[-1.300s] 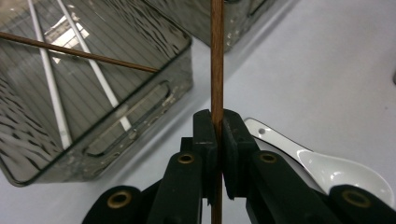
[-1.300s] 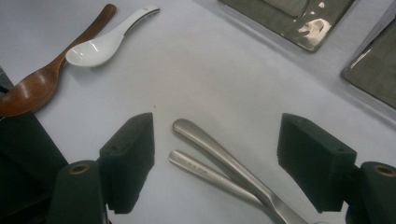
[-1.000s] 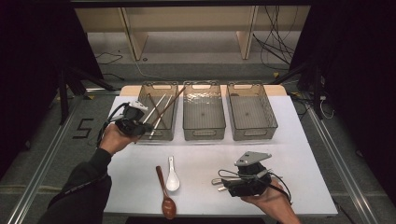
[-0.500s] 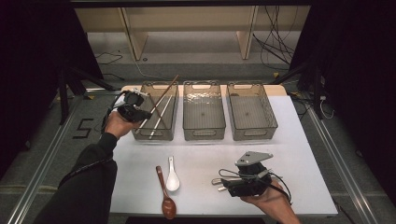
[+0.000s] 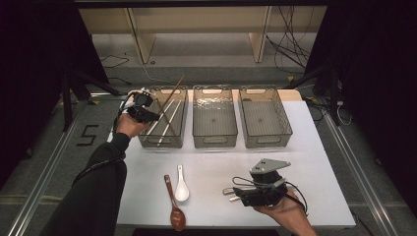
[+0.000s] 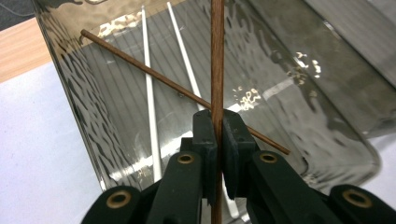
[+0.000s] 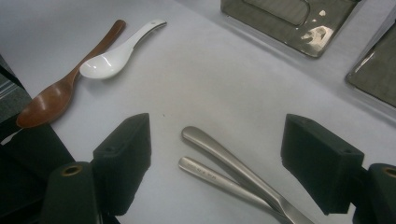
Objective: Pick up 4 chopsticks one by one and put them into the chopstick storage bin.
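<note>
The left gripper (image 5: 142, 110) has its fingers squeezed tight on a brown chopstick (image 6: 217, 56). The stick pokes up over the left bin (image 5: 147, 140). Another brown stick (image 6: 154, 70) and two white sticks (image 6: 148, 93) lie inside that bin. The right gripper (image 7: 215, 163) sits low over the bench (image 5: 314, 147), fingers wide open around two metal handles (image 7: 224, 163).

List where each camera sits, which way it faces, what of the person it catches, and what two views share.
High view: above the person's side, facing forward and down on the white table; both forearms show.
Left gripper view: rides the left claw, facing into the left bin; jaws clamp a brown chopstick.
Right gripper view: rides the right claw, facing the tabletop; open jaws flank two metal handles.
Shared: wooden spoon and white spoon appear in the high and right gripper views.
</note>
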A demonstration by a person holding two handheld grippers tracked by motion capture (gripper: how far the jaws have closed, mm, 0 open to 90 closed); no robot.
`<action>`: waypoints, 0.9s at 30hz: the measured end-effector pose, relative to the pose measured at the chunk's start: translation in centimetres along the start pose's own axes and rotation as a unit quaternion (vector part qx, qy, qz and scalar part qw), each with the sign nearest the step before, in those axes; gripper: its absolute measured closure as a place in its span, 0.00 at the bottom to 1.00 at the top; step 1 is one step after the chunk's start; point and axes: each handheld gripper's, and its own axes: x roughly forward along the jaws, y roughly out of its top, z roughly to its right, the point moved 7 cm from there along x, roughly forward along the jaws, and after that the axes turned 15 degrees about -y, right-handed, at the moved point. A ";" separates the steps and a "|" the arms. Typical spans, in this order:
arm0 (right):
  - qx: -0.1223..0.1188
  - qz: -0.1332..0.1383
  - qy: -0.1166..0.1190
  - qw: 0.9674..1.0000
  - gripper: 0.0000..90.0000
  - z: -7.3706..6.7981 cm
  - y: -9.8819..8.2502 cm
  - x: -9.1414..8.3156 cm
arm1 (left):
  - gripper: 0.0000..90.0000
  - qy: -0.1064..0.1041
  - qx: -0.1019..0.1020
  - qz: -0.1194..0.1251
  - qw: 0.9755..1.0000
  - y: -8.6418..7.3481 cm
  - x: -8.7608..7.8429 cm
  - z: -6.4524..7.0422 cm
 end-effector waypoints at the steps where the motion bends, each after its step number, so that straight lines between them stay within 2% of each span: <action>1: -0.001 0.001 0.000 1.000 0.28 0.0 0.0 0.0 | 0.94 0.001 0.000 0.000 1.000 0.0 0.1 -0.1; 7: -0.004 0.000 0.002 1.000 0.28 -0.1 0.0 0.1 | 0.94 0.009 -0.006 -0.003 1.000 0.3 0.5 -0.5; 10: -0.004 0.000 0.003 1.000 0.28 -0.1 -0.1 0.1 | 0.93 0.014 -0.006 0.004 1.000 0.5 0.6 -0.6; 12: -0.004 -0.001 0.002 1.000 0.28 -0.1 -0.1 0.1 | 0.85 0.007 -0.011 0.005 1.000 0.5 0.7 -0.4; 14: -0.004 -0.001 0.003 1.000 0.28 -0.1 -0.1 0.1 | 0.77 0.010 -0.007 0.006 1.000 0.4 0.6 -0.3; 16: -0.004 -0.001 0.002 1.000 0.28 -0.1 -0.1 0.1 | 0.66 0.008 -0.022 0.010 1.000 0.4 0.2 -0.1; 17: -0.004 -0.001 0.002 1.000 0.28 -0.1 -0.1 0.1 | 0.61 0.004 -0.032 0.017 0.999 0.5 -0.1 0.1; 19: -0.003 -0.001 0.002 1.000 0.28 -0.1 -0.1 0.0 | 0.55 -0.001 -0.036 0.018 0.999 0.3 -0.8 0.8; 21: -0.002 -0.002 0.001 1.000 0.28 -0.1 -0.1 0.0 | 0.46 0.004 -0.033 0.015 0.999 -0.1 -1.7 1.7; 24: -0.002 -0.002 0.002 1.000 0.28 -0.1 -0.1 0.0 | 0.39 -0.008 -0.018 0.021 1.000 -1.2 -3.1 3.6; 27: -0.001 -0.001 0.001 1.000 0.28 -0.1 -0.1 -0.1 | 0.36 -0.019 -0.014 0.023 0.999 -2.7 -3.9 5.2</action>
